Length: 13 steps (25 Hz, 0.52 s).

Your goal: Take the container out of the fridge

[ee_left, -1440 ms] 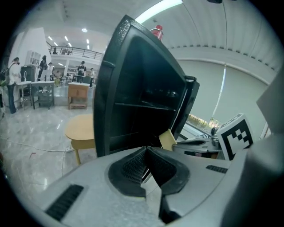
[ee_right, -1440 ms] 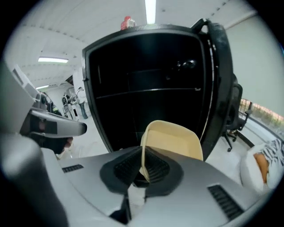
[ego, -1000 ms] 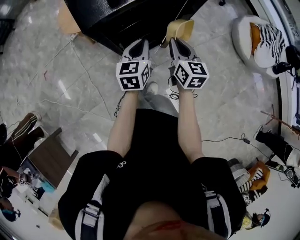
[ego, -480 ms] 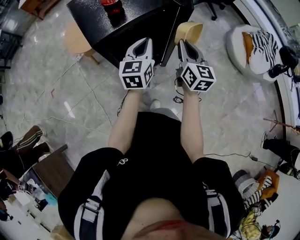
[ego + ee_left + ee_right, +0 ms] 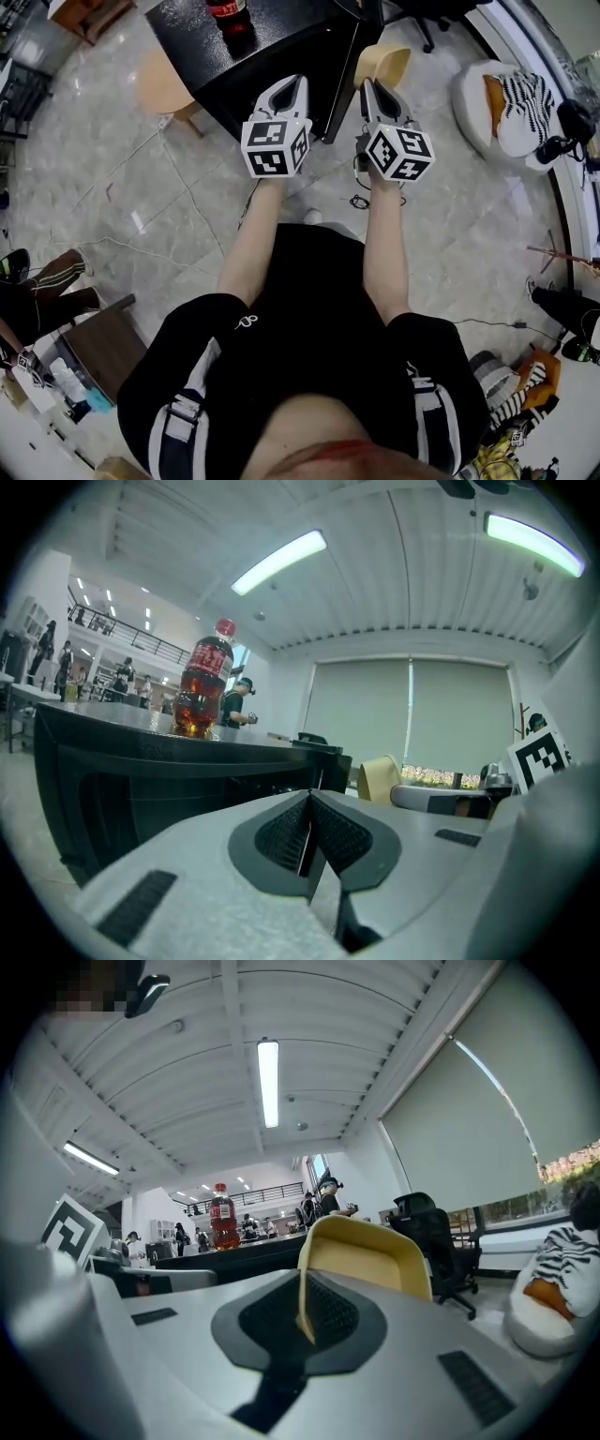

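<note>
Container and fridge: not in any view, so bearing and nearer hand can't be called. Left gripper (image 5: pixel 294 84) and right gripper (image 5: pixel 368 86) both closed, empty, side by side, pointing 12 o'clock at black table (image 5: pixel 281 37).

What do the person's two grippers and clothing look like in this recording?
The left gripper and right gripper look alike: pale grey tapered shells, black ribbed pads, each carrying a white cube with black square markers. The person wears a black short-sleeved top with white shoulder panels.
</note>
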{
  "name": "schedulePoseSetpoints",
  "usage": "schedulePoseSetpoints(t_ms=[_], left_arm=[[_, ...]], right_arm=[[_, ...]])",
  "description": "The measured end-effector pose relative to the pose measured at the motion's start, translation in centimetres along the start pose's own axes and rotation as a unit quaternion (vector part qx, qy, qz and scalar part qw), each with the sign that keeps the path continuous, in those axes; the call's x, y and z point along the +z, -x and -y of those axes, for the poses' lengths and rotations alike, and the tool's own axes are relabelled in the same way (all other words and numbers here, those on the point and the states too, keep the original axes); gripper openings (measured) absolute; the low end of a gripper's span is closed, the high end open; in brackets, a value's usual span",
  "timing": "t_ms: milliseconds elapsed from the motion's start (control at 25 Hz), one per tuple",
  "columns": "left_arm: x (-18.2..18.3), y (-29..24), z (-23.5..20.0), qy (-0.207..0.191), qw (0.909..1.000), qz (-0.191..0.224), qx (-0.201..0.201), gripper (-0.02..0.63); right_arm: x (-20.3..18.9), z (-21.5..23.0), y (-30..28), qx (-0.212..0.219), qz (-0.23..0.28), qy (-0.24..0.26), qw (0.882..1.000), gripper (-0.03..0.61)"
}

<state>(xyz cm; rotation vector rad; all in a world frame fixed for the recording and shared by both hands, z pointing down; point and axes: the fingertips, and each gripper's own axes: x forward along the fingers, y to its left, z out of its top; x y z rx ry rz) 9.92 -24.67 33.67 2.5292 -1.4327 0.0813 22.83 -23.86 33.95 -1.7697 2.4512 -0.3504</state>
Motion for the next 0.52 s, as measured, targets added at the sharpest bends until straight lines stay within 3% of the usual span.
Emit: schedulePoseSetpoints(t_ms=[520], left_arm=[[0.3,0.4,-0.6,-0.002,1.0000,0.007,0.004,0.009]], right_arm=[[0.1,-0.8,-0.7,0.010,0.002,0.011,1.000,0.015]])
